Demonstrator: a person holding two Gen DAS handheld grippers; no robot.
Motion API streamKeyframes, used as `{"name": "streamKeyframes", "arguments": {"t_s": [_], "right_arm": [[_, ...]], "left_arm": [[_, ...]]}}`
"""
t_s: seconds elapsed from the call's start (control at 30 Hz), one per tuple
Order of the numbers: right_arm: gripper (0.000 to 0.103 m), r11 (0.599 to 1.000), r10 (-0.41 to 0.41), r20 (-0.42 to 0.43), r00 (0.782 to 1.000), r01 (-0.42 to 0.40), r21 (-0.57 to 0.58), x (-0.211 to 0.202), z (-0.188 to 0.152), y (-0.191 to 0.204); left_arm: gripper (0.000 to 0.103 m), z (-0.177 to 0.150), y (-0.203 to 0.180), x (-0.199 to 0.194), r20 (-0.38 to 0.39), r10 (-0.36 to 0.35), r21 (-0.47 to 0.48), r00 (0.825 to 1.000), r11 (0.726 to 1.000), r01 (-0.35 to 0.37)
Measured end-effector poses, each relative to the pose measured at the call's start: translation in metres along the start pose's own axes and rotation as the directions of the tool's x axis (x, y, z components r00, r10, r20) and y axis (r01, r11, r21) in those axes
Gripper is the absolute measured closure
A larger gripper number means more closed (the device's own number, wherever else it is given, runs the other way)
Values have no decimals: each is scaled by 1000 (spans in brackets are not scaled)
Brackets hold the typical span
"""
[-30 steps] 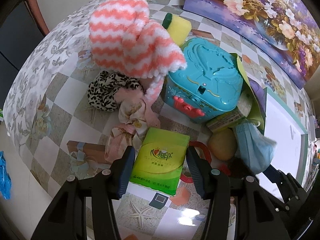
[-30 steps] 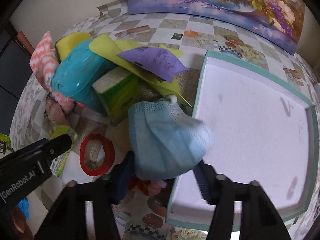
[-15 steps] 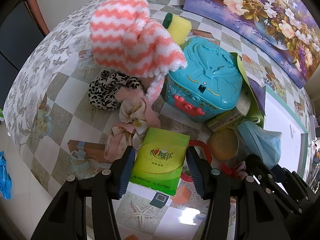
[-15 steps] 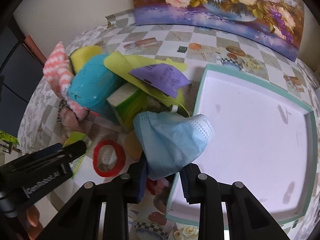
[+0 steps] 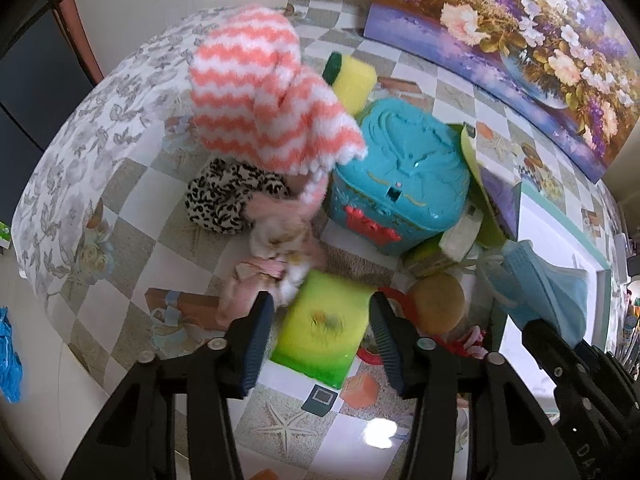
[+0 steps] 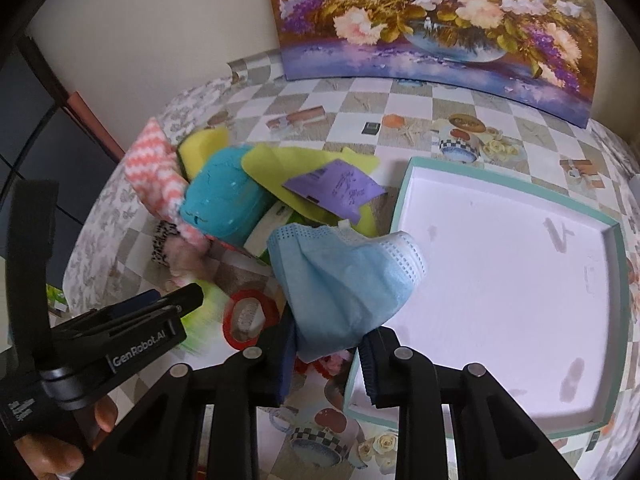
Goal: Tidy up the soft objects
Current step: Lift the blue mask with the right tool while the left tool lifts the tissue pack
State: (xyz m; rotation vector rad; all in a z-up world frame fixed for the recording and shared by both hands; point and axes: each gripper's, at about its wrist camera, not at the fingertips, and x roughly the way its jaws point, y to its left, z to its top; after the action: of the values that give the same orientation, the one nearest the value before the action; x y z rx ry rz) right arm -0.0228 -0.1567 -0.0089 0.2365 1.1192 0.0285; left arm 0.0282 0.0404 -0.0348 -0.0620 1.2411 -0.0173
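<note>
A light blue face mask [image 6: 344, 276] hangs from my right gripper [image 6: 326, 348], which is shut on its lower edge and holds it above the table by the tray's left rim. In the left wrist view the mask [image 5: 548, 292] shows at the right. My left gripper [image 5: 322, 340] points down over a green tissue pack [image 5: 320, 332]. Its jaws are closing with the pack between them, and a gap still shows at the left pad. Other soft things lie behind: a pink-and-white striped cloth [image 5: 264, 92], a yellow sponge [image 5: 354, 76], a leopard scrunchie [image 5: 228, 196].
A white tray with a teal rim [image 6: 500, 280] lies at the right. A teal toy box [image 5: 400, 176] stands mid-pile under a yellow-green sheet [image 6: 280, 168] and a purple paper [image 6: 336, 188]. A red ring [image 6: 248, 316] and a beige round puff [image 5: 436, 300] lie nearby. A flower painting [image 6: 432, 20] leans at the back.
My right gripper closed on the mask and lifted it off the pile. My left gripper's jaws narrowed slightly around the tissue pack, which now looks blurred.
</note>
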Motion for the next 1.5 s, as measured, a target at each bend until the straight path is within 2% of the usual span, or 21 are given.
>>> {"name": "streamKeyframes", "arguments": {"t_s": [0.17, 0.4, 0.47, 0.53, 0.77, 1.1, 1.2, 1.4, 1.5], "right_arm": [[73, 1000, 1, 30, 1000, -2, 26, -12, 0, -7], [73, 999, -1, 26, 1000, -1, 40, -13, -1, -12], [73, 999, 0, 16, 1000, -1, 47, -11, -3, -13], [74, 998, 5, 2, 1000, -5, 58, -9, -6, -15], [74, 996, 6, -30, 1000, -3, 92, -9, -17, -21], [74, 996, 4, -30, 1000, -1, 94, -15, -21, -20], [74, 996, 4, -28, 1000, -2, 94, -15, -21, -20], [73, 996, 8, -25, 1000, -5, 90, -16, -19, -20], [74, 996, 11, -22, 1000, -8, 90, -18, -18, -20]], "left_arm": [[53, 1, -3, -7, 25, -5, 15, 1000, 1000, 5], [52, -1, -1, 2, -15, 1, 3, 1000, 1000, -1], [39, -2, -2, 5, -27, 21, 15, 999, 1000, -21], [35, -4, -4, 10, -44, 38, 31, 998, 999, -37], [35, -12, -9, 26, -105, 77, 90, 991, 994, -68], [36, -18, -14, 40, -160, 85, 95, 984, 993, -70], [44, -22, -15, 45, -177, 72, 100, 982, 994, -54], [44, -29, -27, 45, -194, 47, 125, 980, 992, -23], [44, -32, -29, 39, -197, -8, 103, 980, 994, 29]]}}
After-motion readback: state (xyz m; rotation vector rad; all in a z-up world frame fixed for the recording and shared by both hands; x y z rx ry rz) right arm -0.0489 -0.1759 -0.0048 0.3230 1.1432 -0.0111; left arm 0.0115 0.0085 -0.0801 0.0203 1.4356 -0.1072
